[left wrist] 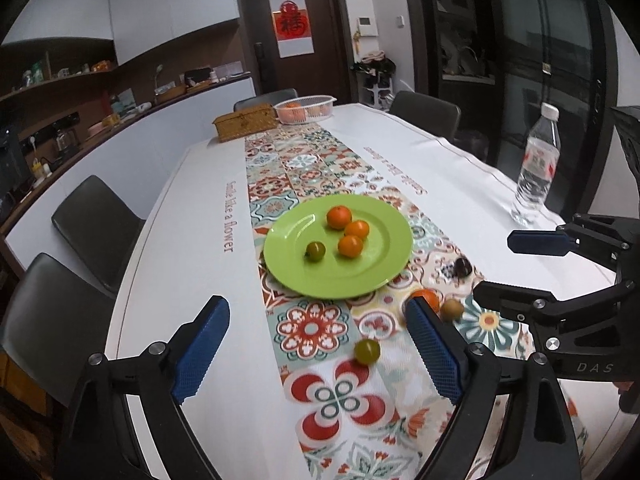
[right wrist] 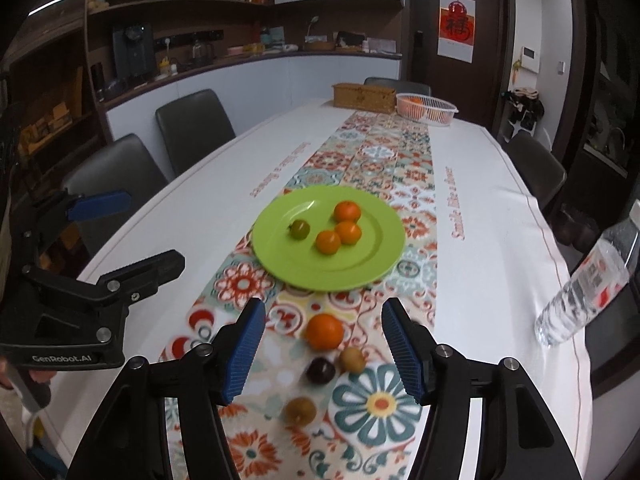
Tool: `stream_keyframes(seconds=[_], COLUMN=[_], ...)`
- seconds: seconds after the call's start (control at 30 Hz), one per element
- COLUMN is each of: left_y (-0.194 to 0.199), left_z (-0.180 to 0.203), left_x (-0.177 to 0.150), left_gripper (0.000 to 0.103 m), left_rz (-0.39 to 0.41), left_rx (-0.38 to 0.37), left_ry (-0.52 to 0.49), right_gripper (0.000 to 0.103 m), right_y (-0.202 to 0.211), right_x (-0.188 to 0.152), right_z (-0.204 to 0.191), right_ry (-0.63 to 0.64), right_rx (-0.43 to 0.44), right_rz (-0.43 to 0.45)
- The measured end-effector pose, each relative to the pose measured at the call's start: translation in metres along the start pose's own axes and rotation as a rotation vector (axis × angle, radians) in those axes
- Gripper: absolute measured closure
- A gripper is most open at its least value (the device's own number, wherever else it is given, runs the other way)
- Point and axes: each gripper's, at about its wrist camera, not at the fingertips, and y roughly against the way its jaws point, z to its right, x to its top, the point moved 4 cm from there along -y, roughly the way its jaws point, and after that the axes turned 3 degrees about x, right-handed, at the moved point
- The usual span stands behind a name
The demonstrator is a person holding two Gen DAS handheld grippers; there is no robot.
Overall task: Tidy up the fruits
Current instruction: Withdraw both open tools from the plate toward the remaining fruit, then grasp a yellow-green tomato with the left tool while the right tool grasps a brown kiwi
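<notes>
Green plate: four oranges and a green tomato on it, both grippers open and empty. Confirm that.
Wrong on the count. The green plate holds three oranges and one green tomato, as the right wrist view shows. Left gripper and right gripper are open and empty.

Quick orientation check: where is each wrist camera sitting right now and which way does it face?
Left wrist: above the table's near end, facing the green plate; its own left gripper shows open, with the right gripper at right.
Right wrist: beside it, looking over the loose orange toward the plate; its own right gripper shows open, with the left gripper at left.
Shared: plate, water bottle, white basket.
</notes>
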Motion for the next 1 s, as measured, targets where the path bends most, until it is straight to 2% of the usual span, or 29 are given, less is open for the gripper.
stream_keyframes(seconds=[0.37, 0.8, 1.0], left_y=[-0.017, -0.066, -0.086], left_z=[0.012, 0.024, 0.03], left_x=[-0.025, -0.048, -0.055], left_gripper=[0.013, 0.014, 0.02], left_rz=[-0.055, -0.185, -0.232], left_rx=[-0.085, -0.19, -0.222], left_ry=[-0.087, -0.127, -0.144], right_gripper=[0.042, 0.042, 0.043], right_y=[-0.016, -0.046, -0.06], right_x=[-0.037, -0.073, -0.087], right_z=[-0.008, -0.006, -0.003], right_ry=[-0.061, -0.129, -0.155], right_rx=[0.012, -0.001, 0.005], right_rz=[-0.092, -0.22, -0.271])
